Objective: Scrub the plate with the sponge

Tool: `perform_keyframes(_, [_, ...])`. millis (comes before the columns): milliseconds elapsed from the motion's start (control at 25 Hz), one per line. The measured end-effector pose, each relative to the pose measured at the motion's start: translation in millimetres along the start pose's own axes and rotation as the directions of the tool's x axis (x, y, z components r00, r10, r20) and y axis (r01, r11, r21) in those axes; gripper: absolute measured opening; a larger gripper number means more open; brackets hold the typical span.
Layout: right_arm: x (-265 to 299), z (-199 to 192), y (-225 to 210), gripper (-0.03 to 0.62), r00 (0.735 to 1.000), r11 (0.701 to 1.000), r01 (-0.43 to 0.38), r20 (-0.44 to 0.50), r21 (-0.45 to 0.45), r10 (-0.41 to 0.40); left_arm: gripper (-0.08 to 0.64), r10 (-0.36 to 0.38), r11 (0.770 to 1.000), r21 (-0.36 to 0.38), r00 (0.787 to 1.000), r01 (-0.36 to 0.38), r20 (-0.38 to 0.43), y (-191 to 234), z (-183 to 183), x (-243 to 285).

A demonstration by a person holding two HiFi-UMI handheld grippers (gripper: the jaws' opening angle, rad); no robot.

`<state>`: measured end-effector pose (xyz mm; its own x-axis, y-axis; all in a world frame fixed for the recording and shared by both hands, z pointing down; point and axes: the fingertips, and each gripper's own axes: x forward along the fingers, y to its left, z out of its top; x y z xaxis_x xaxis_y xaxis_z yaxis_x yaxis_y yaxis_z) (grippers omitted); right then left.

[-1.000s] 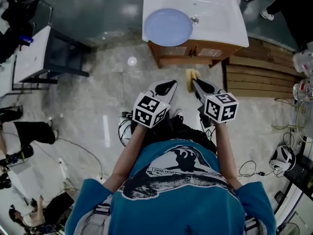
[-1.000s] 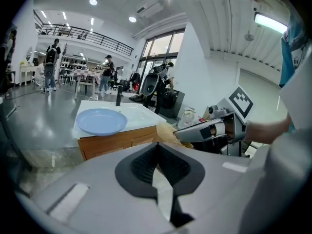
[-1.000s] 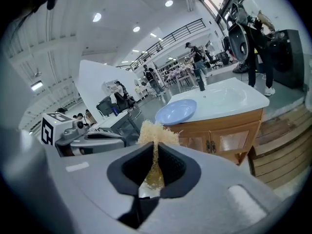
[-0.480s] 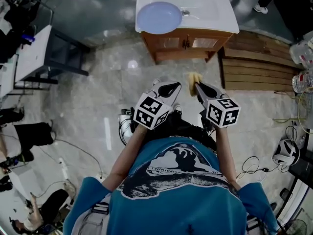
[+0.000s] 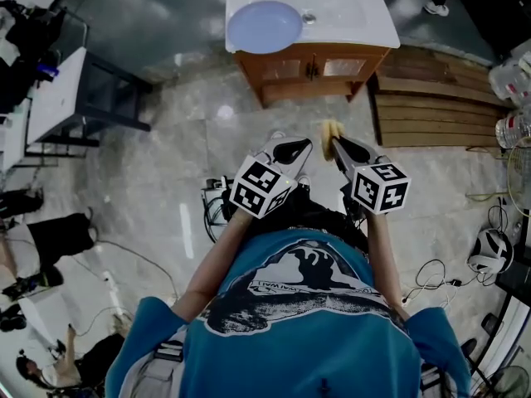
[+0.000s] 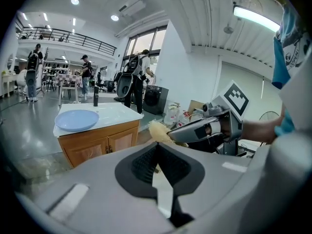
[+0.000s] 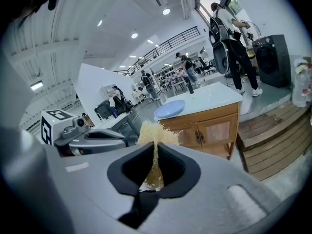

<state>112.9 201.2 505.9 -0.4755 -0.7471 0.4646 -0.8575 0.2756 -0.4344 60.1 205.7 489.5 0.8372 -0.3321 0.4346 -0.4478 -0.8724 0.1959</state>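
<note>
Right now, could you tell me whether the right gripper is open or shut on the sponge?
Shut on the sponge: the right gripper pinches it thin between its jaws, with the frayed top sticking out.

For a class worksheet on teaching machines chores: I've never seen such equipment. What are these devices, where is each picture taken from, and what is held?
There is no robot: a person holds a two-jaw gripper in each hand. One picture comes from a camera on the person's head, looking down; the other two come from cameras riding on each gripper, looking along its jaws. The left gripper is shut and empty. The right gripper is shut on a yellowish sponge. Ahead, a pale blue plate rests on a white sink top over a wooden cabinet, apart from both grippers.
</note>
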Motion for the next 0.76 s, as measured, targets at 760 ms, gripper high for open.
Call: perform_keyframes(760, [6.5,1.2,4.7,0.025,1.000,1.000,-0.005,-0.009,-0.016,0.005,0.011,-0.005,1.000,0.013,1.000,0.005,0.007,2.3,0.7,-0.4])
